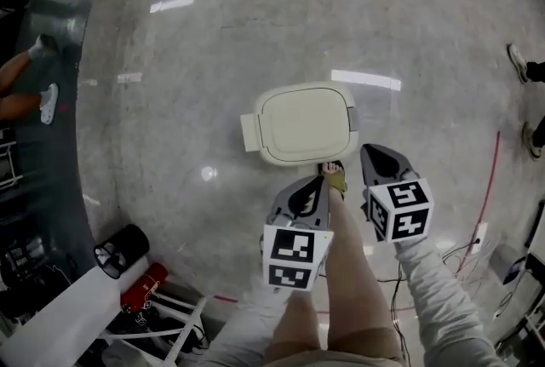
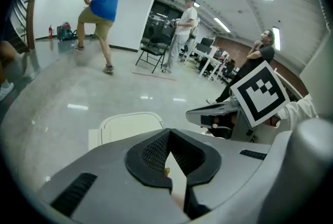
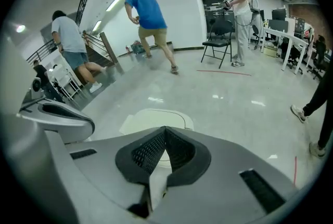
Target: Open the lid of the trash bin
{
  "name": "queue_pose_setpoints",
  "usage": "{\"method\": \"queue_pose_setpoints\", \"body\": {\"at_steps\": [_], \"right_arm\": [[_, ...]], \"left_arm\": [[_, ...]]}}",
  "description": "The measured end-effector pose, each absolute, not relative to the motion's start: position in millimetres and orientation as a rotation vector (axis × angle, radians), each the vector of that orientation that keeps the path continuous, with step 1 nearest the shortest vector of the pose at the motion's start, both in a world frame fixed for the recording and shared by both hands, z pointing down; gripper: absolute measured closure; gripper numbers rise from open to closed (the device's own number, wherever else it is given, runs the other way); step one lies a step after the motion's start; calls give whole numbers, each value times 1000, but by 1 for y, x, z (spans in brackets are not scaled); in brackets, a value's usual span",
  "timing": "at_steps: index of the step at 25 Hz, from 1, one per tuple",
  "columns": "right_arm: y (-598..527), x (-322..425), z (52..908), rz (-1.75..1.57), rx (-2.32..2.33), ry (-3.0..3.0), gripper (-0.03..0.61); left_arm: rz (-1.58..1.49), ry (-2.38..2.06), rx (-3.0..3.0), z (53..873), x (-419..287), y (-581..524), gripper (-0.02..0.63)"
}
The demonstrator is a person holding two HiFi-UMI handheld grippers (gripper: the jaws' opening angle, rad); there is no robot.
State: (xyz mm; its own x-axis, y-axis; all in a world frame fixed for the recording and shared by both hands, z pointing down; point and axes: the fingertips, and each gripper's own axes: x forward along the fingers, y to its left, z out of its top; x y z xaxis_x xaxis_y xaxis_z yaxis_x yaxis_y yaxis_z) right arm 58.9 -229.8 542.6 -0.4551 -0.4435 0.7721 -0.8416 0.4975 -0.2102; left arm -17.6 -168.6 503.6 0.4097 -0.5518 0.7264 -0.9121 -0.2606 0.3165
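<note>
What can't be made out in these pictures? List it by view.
Head view: the cream plastic trash bin's body and contents, covered by its closed lid.
Head view: the bin's front base, hidden by the person's foot.
Left gripper view: the bin's near half, behind the left gripper.
Right gripper view: likewise, behind the right gripper.

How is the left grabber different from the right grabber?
The left gripper is left of the person's leg; the right gripper is on its right. In the head view the right gripper reaches beside the trash bin, while the left gripper stops short of it. Both are grey, with jaws shut on nothing.
</note>
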Motion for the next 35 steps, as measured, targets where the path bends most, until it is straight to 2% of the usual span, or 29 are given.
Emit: {"method": "queue_pose_setpoints", "body": {"at_steps": [18, 35], "right_arm": [[-263, 74, 672, 753, 997, -1961, 583], [-275, 80, 709, 711, 999, -1933, 584]], "left_arm": [[623, -1228, 1839, 596, -18, -162, 609], [632, -1209, 1775, 643, -17, -135, 609]]}}
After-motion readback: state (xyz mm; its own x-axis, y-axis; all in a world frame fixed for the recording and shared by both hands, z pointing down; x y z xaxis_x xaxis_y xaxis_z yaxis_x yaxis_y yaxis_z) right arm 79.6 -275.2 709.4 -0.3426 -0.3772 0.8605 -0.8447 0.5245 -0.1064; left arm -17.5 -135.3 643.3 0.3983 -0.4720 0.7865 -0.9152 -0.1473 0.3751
